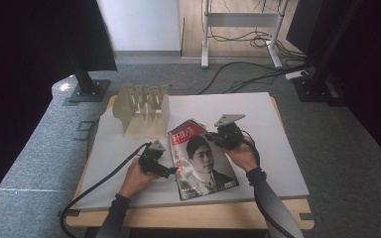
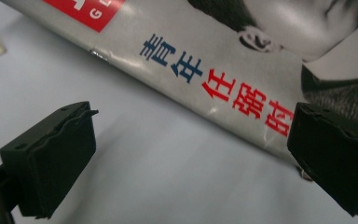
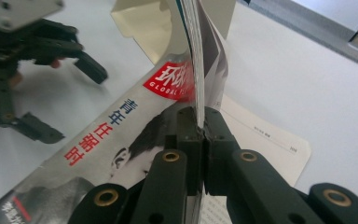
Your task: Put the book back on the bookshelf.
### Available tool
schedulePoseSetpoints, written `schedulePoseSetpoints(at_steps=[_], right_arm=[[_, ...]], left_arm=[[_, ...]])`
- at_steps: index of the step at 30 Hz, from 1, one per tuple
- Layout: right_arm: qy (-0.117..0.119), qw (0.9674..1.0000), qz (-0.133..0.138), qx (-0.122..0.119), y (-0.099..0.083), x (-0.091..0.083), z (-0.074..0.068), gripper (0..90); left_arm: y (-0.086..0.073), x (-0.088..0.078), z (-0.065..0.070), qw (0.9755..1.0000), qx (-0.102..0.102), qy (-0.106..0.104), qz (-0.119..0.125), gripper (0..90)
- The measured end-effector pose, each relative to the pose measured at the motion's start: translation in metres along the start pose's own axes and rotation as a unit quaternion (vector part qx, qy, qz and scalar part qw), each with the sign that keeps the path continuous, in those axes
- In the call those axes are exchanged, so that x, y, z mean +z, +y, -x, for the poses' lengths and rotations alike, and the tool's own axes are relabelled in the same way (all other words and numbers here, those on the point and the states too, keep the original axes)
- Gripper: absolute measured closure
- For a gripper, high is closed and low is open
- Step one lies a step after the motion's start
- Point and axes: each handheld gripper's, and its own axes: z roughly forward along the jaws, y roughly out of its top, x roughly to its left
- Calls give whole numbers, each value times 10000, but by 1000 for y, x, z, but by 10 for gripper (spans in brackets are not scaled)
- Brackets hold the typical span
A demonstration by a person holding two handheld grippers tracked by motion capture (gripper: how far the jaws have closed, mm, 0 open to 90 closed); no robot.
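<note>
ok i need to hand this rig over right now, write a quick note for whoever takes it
Right tool: shut on the top edge of the magazine, lifting part of it off the table.
Left tool: open, jaws wide apart at the magazine's spine edge, one jaw over the cover, not gripping.
Magazine: front centre of the table, cover up, lower part flat. A loose sheet lies under it. The beige rack stands just behind, with nothing in its slots.
Done: right grip taken.
Left: probably close the left tool on the spine, lift, and stand the magazine in the rack.
</note>
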Motion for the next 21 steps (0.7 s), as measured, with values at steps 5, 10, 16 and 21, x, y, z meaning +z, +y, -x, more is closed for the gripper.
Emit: schedulePoseSetpoints(at_steps=[5, 10, 16, 21], right_arm=[[17, 9998, 132, -116, 8, -14, -6, 861], [63, 9994, 269, -225, 12, -27, -10, 861], [157, 9988, 375, -267, 15, -33, -13, 861], [144, 9983, 500, -260, 18, -39, -11, 860]], left_arm=[[10, 4, -5, 9999, -12, -171, 1, 35], [17, 11, -8, 9989, 60, -462, -62, 49], [27, 8, -6, 9971, 79, -761, 54, 111], [36, -3, -3, 9976, 150, -641, 215, 143]])
